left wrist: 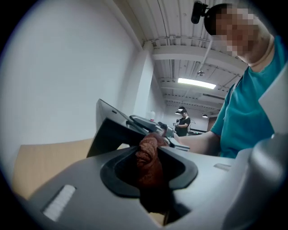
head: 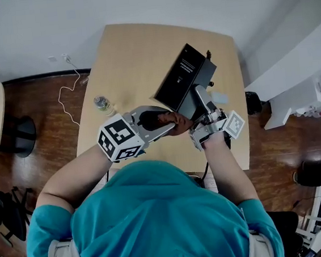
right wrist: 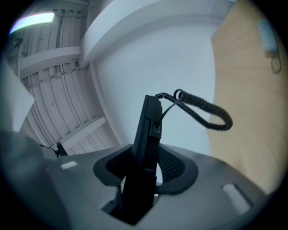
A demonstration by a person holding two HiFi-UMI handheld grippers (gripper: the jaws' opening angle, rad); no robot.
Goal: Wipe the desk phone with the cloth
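Head view, black desk phone (head: pixel 181 77) tipped up — brown cloth (head: pixel 170 119) bunched

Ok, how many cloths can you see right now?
1. The brown cloth is clamped in the left gripper, by the desk phone that the right gripper holds up. No other shows on the table, though the person hides its near edge.

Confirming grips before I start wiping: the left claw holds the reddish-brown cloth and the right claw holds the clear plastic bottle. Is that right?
Not quite. The right claw is shut on the black desk phone with its coiled cord, as the right gripper view shows, not the clear plastic bottle, which stands on the light wooden table. The left claw does hold the reddish-brown cloth.
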